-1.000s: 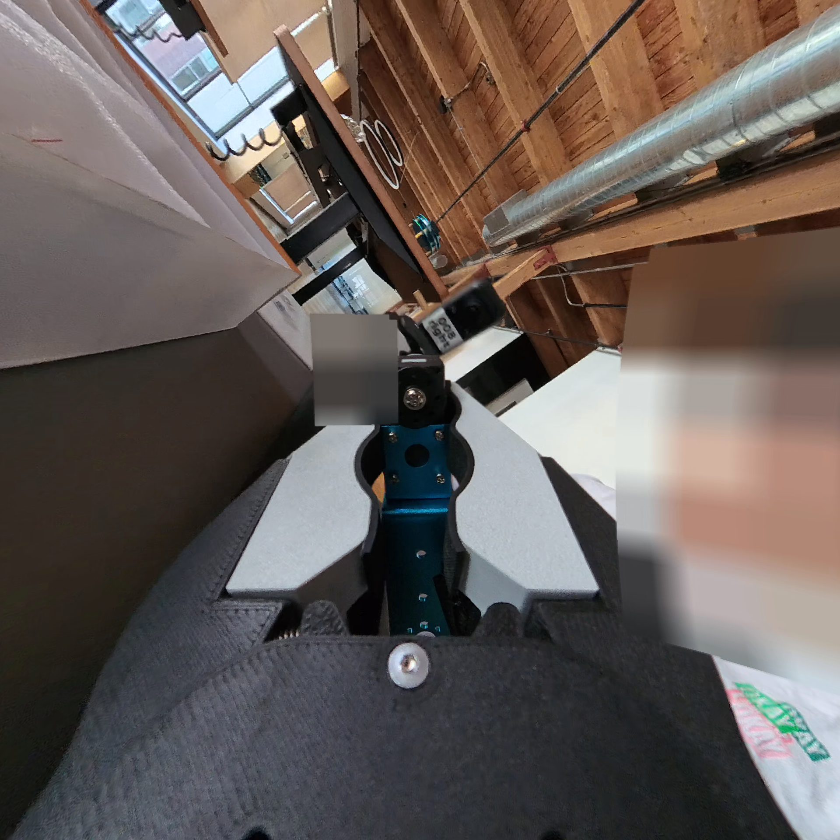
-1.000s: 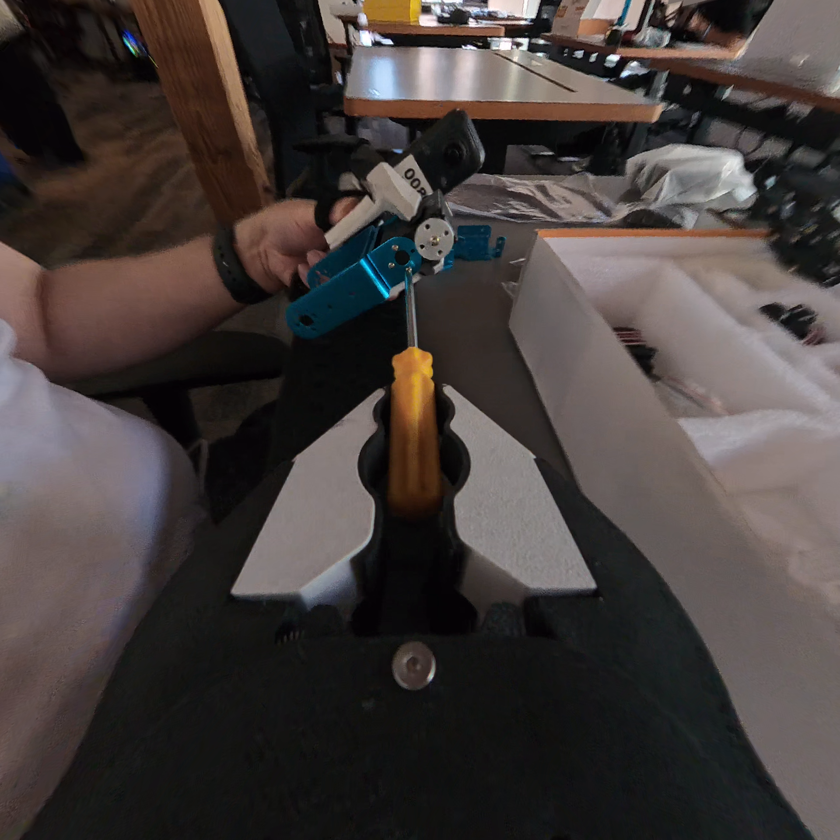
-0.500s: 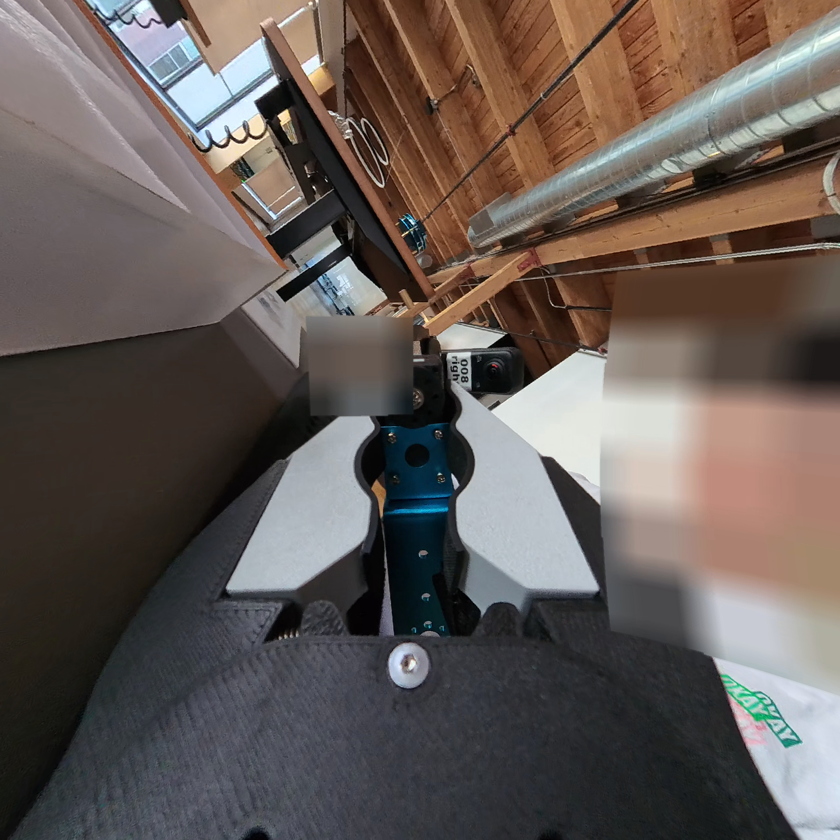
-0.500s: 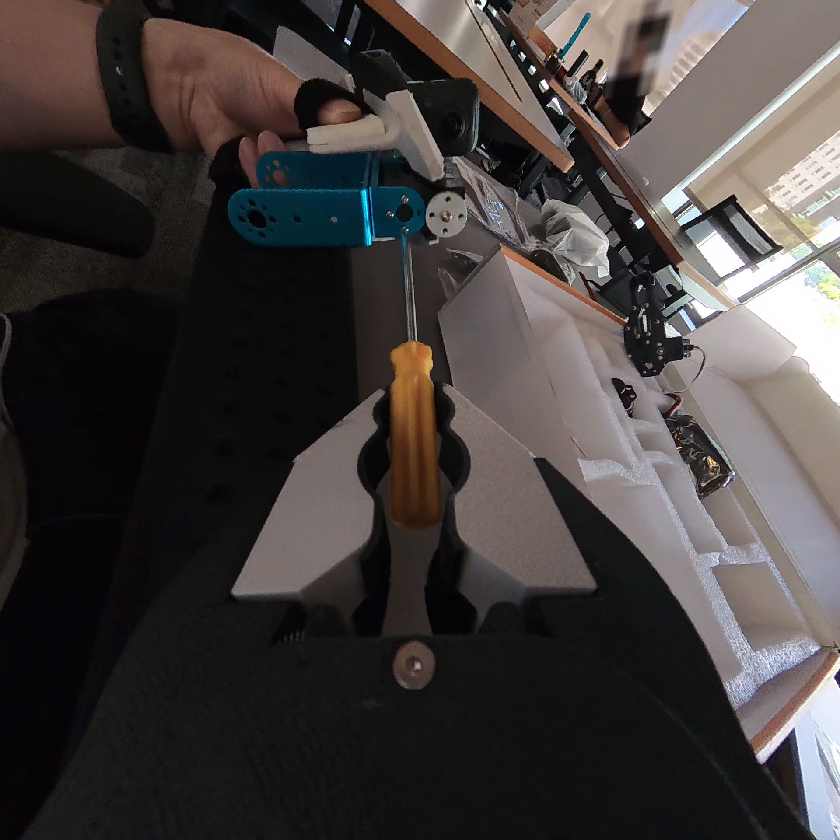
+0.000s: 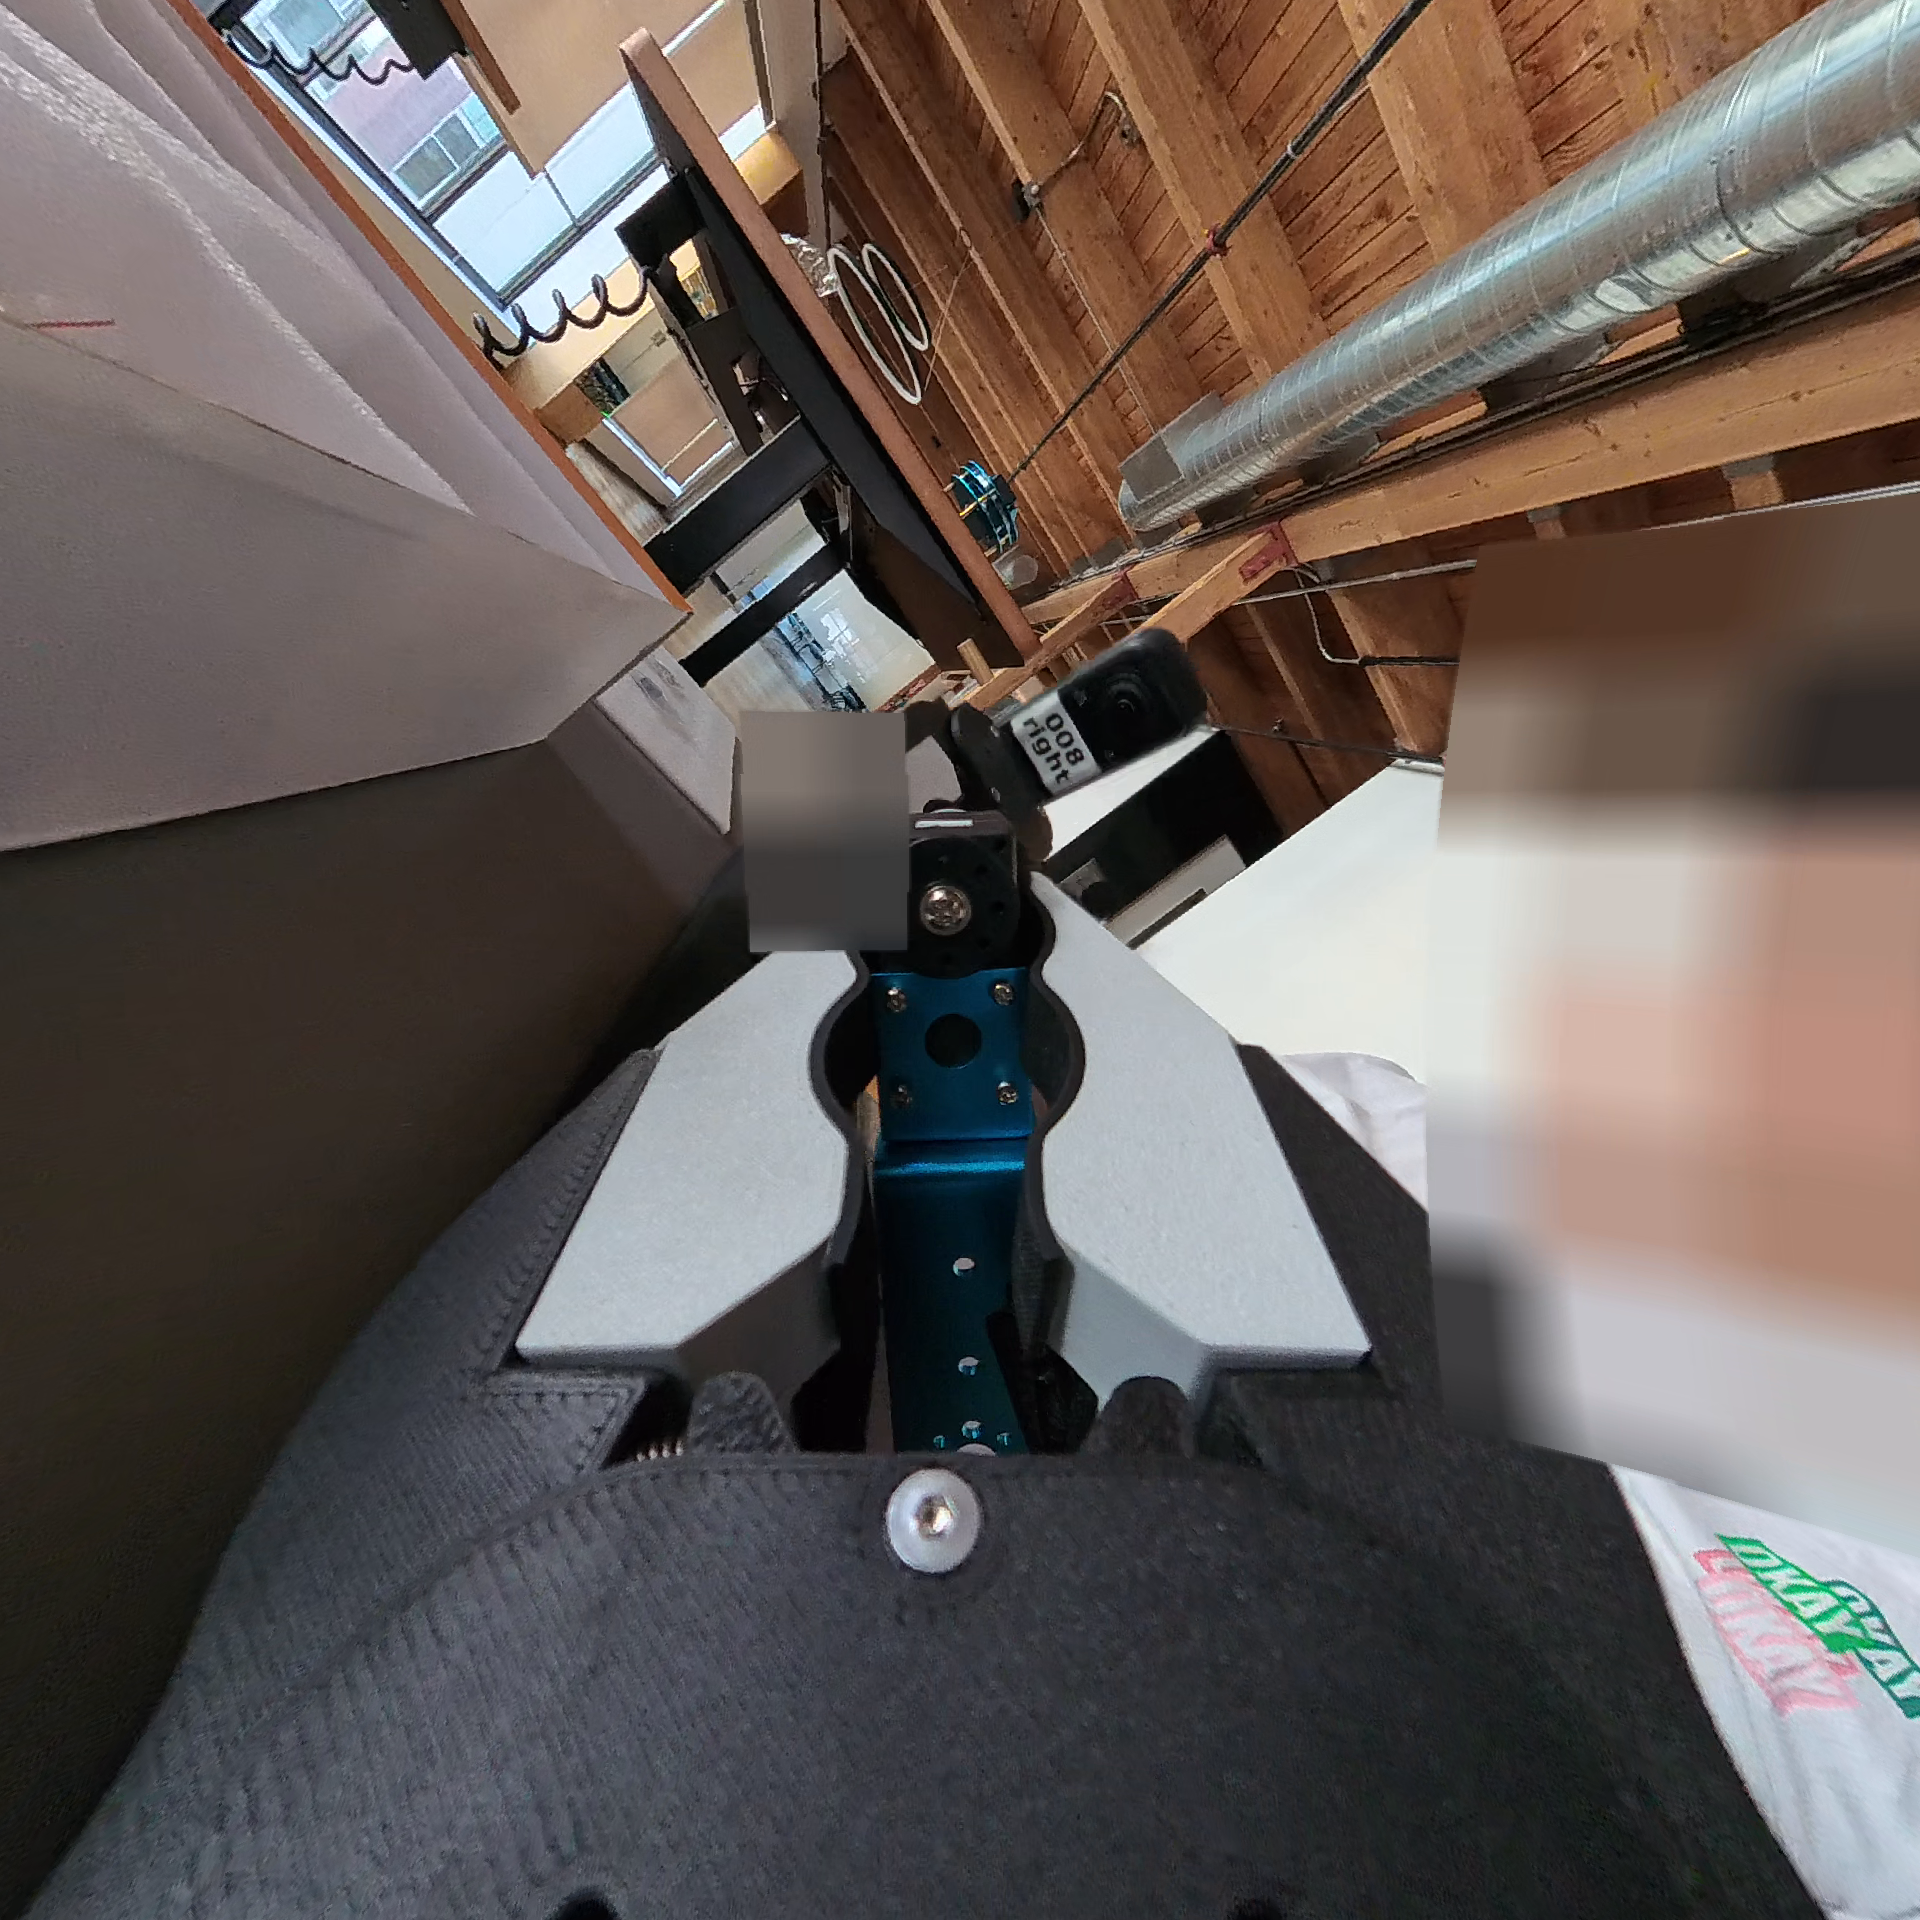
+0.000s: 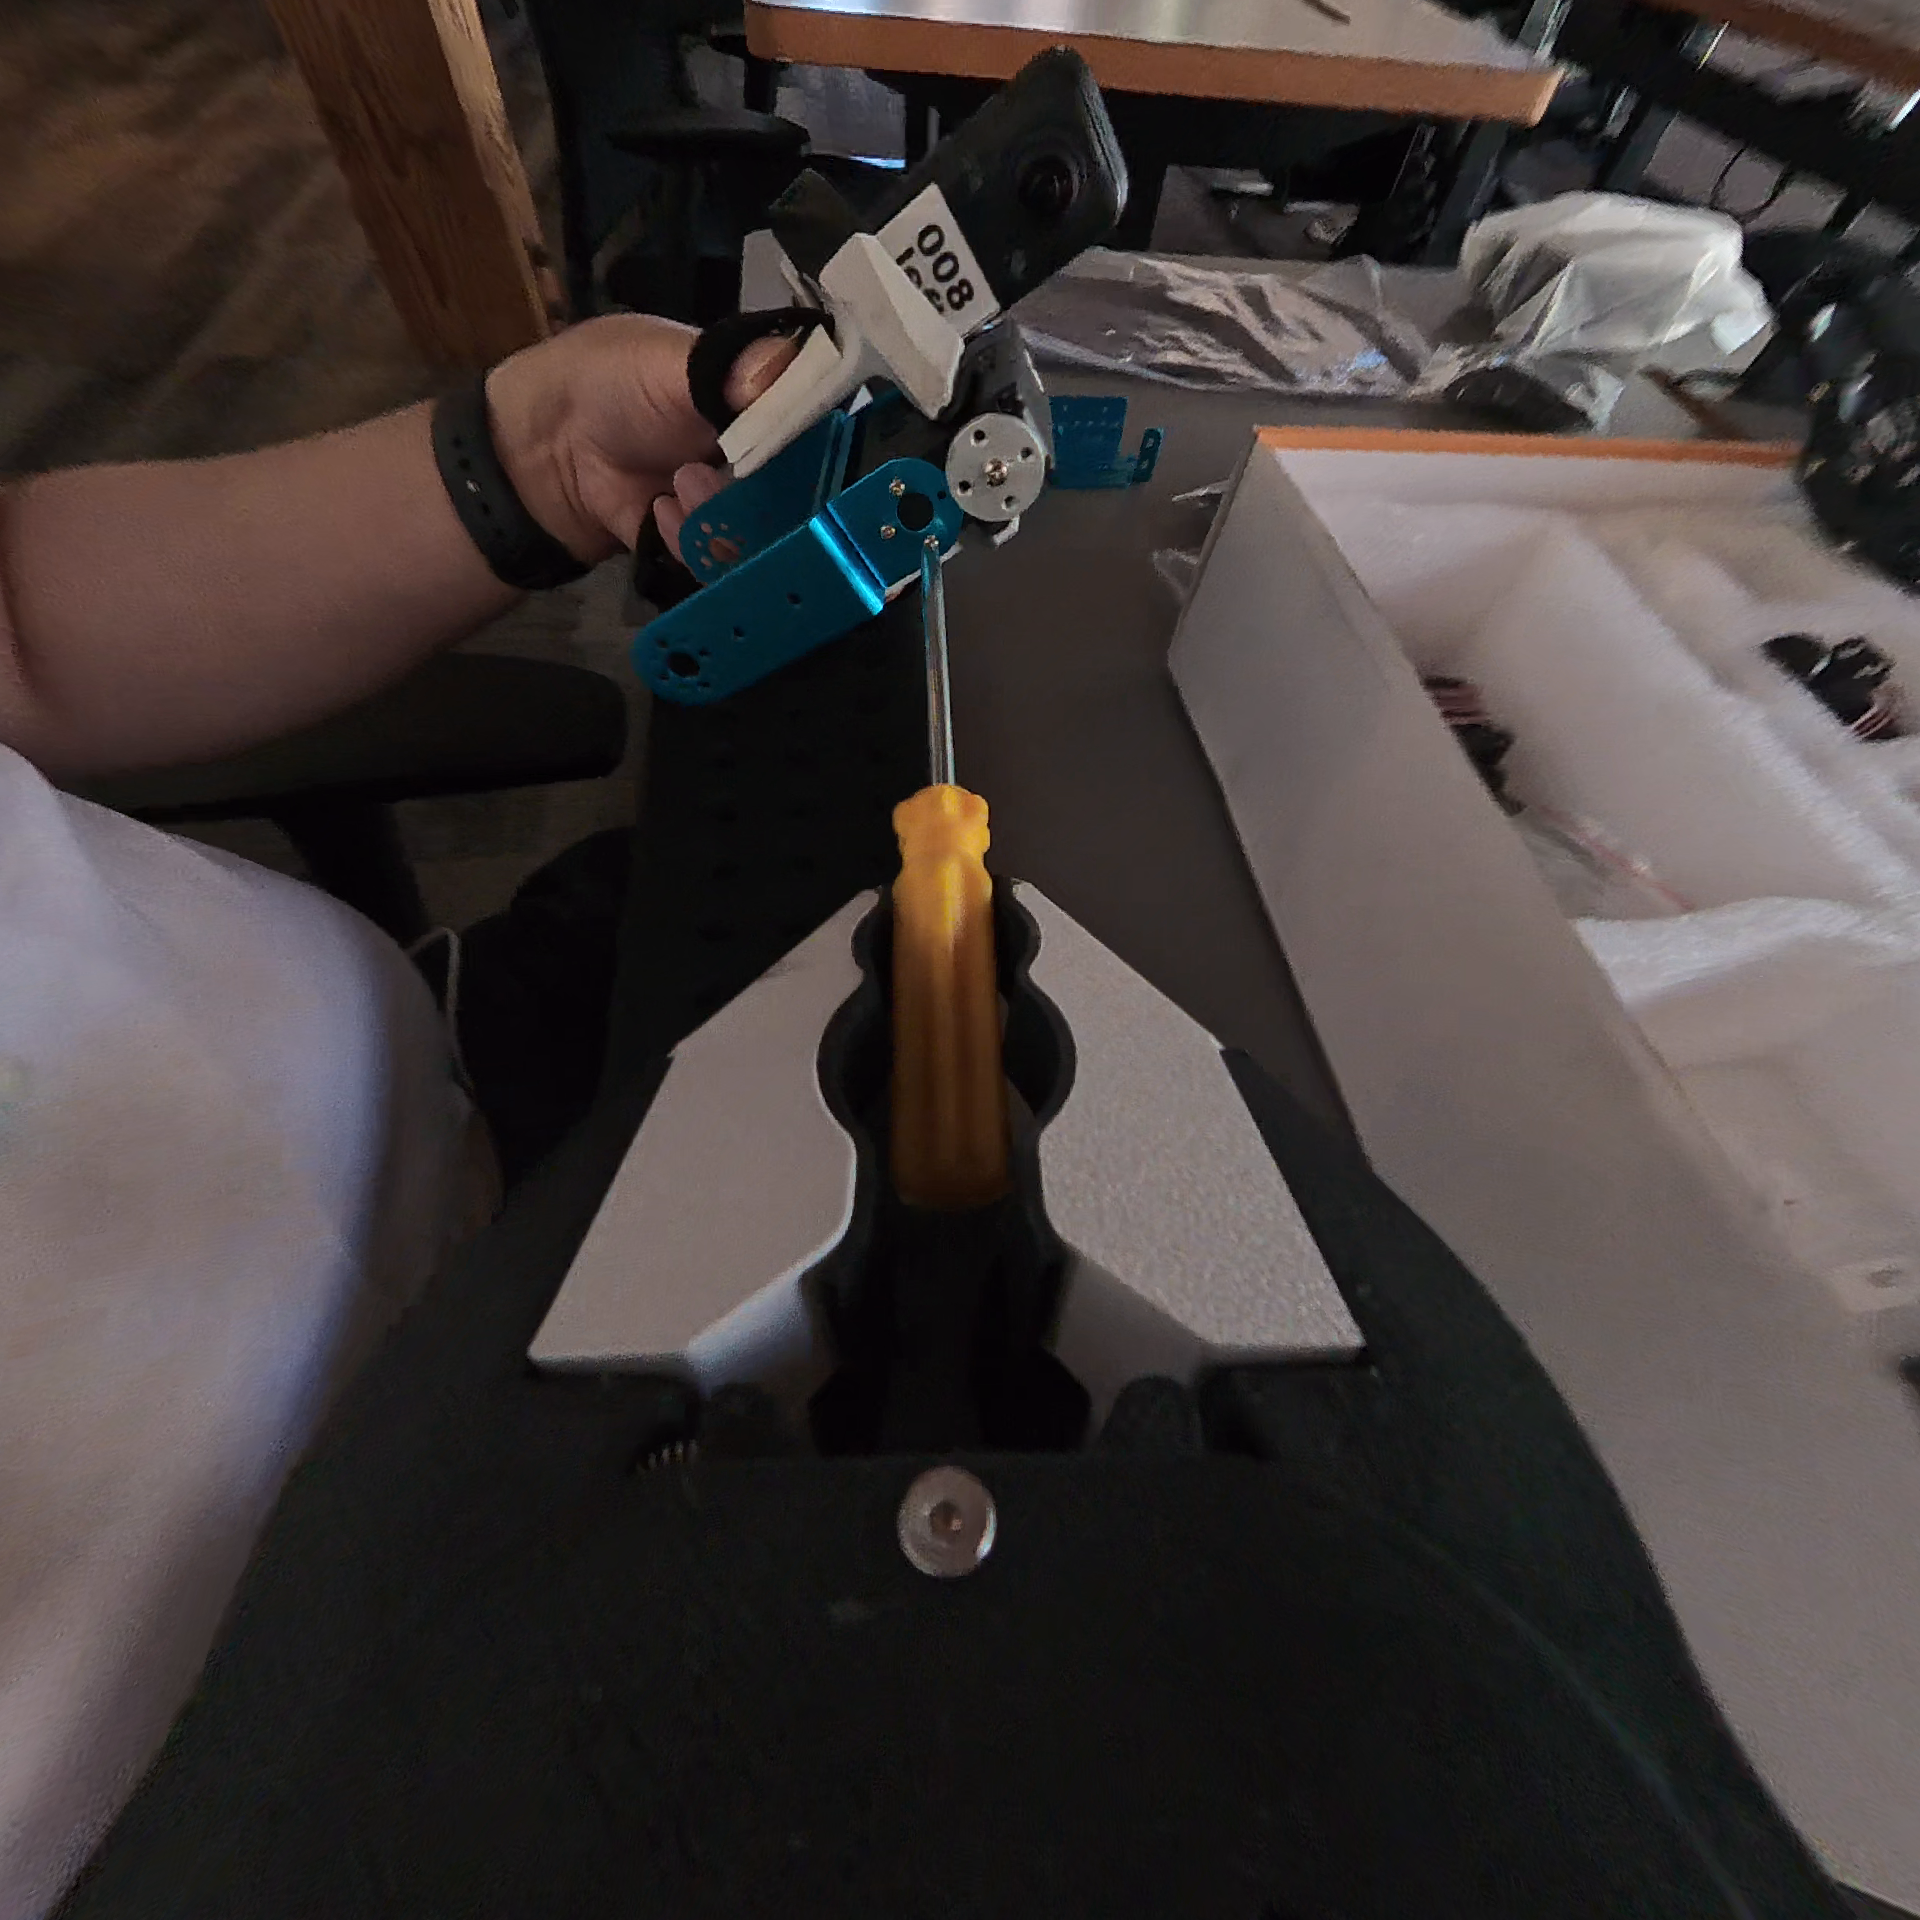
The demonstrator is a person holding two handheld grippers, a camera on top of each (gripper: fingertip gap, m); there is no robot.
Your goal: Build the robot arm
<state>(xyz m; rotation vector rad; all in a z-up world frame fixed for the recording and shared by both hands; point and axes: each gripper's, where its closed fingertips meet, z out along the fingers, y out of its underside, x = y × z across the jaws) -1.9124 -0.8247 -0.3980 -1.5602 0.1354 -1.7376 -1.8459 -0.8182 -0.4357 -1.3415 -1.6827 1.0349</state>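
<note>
My left gripper [image 5: 948,961] is shut on a blue metal bracket [image 5: 951,1081] with a black servo [image 5: 961,883] at its far end. It is tilted up toward the ceiling. In the right wrist view the same blue bracket [image 6: 790,582] and its round silver servo horn [image 6: 995,480] show, held by the left gripper [image 6: 894,332] in a person's hand [image 6: 592,426]. My right gripper [image 6: 948,914] is shut on a yellow-handled screwdriver [image 6: 948,997]. Its metal tip [image 6: 928,545] touches a small screw on the bracket's face.
A white box with foam compartments [image 6: 1558,790] holding small parts lies to the right on the dark table [image 6: 1081,665]. A second blue bracket [image 6: 1101,457] lies behind the servo. A wooden post [image 6: 416,166] and desks stand behind. The person's white shirt [image 6: 156,1143] fills the left. The left gripper's tips are roughly 8 cm from the right gripper's.
The right gripper has rolled back from a sideways tilt, with the screwdriver tip staying on the bracket. The left gripper with the bracket has tilted slightly; both stay shut.
</note>
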